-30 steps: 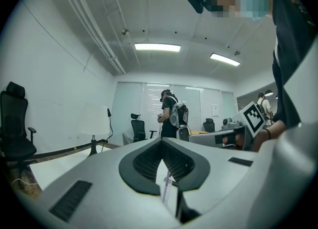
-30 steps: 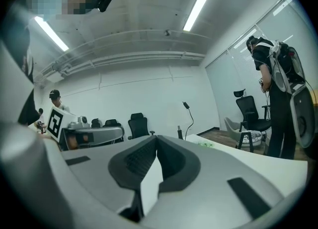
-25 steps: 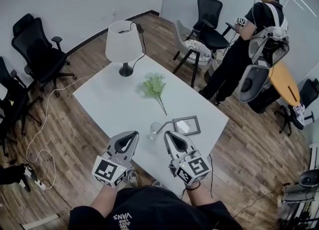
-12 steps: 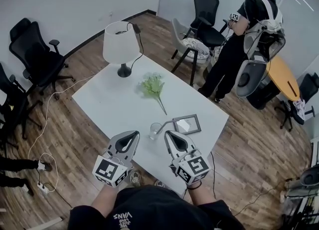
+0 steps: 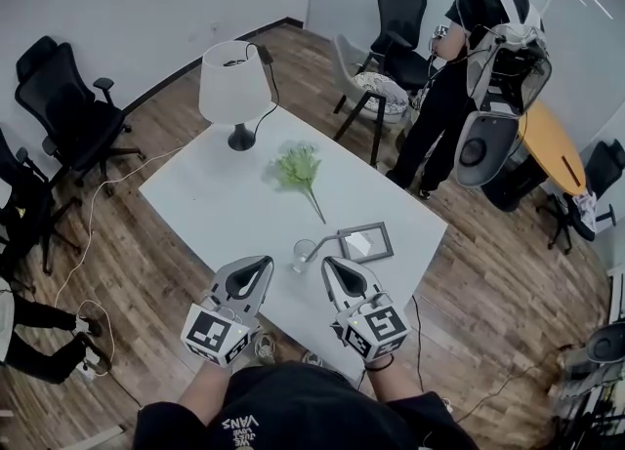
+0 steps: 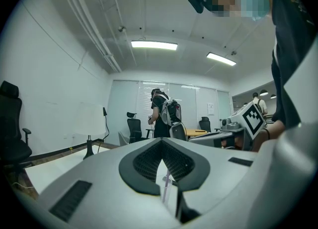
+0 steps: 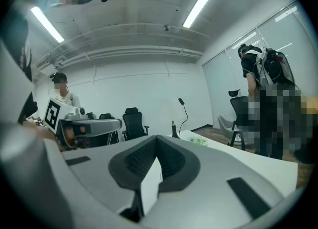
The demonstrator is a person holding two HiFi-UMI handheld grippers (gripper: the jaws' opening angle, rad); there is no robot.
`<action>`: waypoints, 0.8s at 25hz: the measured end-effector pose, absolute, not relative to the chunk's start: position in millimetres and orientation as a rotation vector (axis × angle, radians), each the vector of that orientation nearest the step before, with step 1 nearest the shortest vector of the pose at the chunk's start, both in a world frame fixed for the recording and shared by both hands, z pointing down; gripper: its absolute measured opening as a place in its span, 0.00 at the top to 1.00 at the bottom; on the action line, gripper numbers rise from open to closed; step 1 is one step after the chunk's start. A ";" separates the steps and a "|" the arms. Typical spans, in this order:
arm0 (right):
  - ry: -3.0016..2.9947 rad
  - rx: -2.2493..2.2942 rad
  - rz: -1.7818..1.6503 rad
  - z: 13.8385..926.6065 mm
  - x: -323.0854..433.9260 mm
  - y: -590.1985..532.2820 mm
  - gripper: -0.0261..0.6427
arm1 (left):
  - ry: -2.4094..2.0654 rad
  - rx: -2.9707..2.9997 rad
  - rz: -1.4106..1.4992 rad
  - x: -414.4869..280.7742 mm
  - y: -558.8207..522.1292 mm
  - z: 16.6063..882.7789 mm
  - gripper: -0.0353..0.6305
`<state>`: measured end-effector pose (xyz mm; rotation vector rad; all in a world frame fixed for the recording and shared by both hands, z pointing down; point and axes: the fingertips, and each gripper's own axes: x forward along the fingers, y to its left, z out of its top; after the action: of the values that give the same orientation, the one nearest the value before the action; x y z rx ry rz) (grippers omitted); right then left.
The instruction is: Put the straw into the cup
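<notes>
The left hand-held gripper and right hand-held gripper hover over the desk's near edge exactly as a second ago, each with jaws pressed together on nothing. Just beyond their tips the cup and straw have not shifted either, the straw slanting from the cup toward the picture frame; only the far standing person has stepped further off; so I judge the task idle, either unstarted or already done.

The head view cannot settle whether the straw's end sits inside the cup; the left gripper view, looking through the opening behind its closed tips, shows the straw as a thin upright line; the right gripper view gives no clear sight of either.
</notes>
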<state>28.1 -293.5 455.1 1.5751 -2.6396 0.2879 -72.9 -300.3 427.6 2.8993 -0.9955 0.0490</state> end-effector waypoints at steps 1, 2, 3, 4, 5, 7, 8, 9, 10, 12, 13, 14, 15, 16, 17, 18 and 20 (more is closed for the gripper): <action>-2.637 1.576 0.289 455.6 28.2 -293.6 0.94 | -0.997 2.899 0.048 -73.2 -300.3 427.7 0.93; -2.635 1.576 0.290 455.7 28.1 -294.1 0.94 | -0.998 2.898 0.047 -73.6 -300.6 427.6 0.93; -2.634 1.576 0.292 455.4 27.6 -294.8 0.94 | -1.000 2.897 0.046 -74.4 -301.2 427.4 0.93; -2.634 1.575 0.293 455.1 26.8 -295.4 0.94 | -1.002 2.896 0.046 -75.3 -301.9 427.4 0.93; -2.634 1.574 0.293 454.9 25.9 -295.9 0.94 | -1.003 2.894 0.046 -76.3 -302.3 427.7 0.93; -2.634 1.574 0.292 455.8 24.7 -296.2 0.94 | -1.005 2.891 0.045 -77.7 -302.5 429.0 0.93; -2.633 1.573 0.292 456.6 24.4 -296.2 0.94 | -1.007 2.892 0.043 -78.2 -302.4 429.7 0.93; -2.632 1.572 0.292 457.2 24.1 -296.1 0.94 | -1.008 2.893 0.041 -78.5 -302.4 430.2 0.93; -2.632 1.571 0.292 457.6 24.2 -295.9 0.94 | -1.009 2.893 0.040 -78.5 -302.2 430.5 0.93; -2.631 1.570 0.292 457.8 25.5 -295.1 0.94 | -1.010 2.892 0.036 -77.3 -301.4 430.5 0.93; -2.631 1.571 0.292 457.6 26.3 -294.7 0.94 | -1.009 2.892 0.035 -76.4 -301.0 430.0 0.93; -2.631 1.571 0.292 457.4 26.7 -294.6 0.94 | -1.008 2.893 0.035 -75.7 -300.7 429.5 0.93; -2.631 1.570 0.292 457.2 26.8 -294.7 0.94 | -1.007 2.893 0.035 -75.3 -300.7 429.4 0.93; -2.631 1.570 0.292 457.3 26.6 -295.1 0.94 | -1.007 2.891 0.035 -75.4 -301.1 429.6 0.93; -2.631 1.569 0.292 457.7 26.3 -295.5 0.94 | -1.008 2.889 0.035 -75.6 -301.6 430.2 0.93; -2.630 1.569 0.293 458.2 26.0 -295.9 0.94 | -1.008 2.888 0.036 -76.0 -302.0 430.8 0.93; -2.628 1.569 0.296 459.3 25.7 -296.3 0.94 | -1.008 2.890 0.036 -76.2 -302.5 431.3 0.93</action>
<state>25.7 -296.3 459.3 1.5692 -2.6281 0.2957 -76.2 -302.5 431.3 2.8905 -1.0078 0.0359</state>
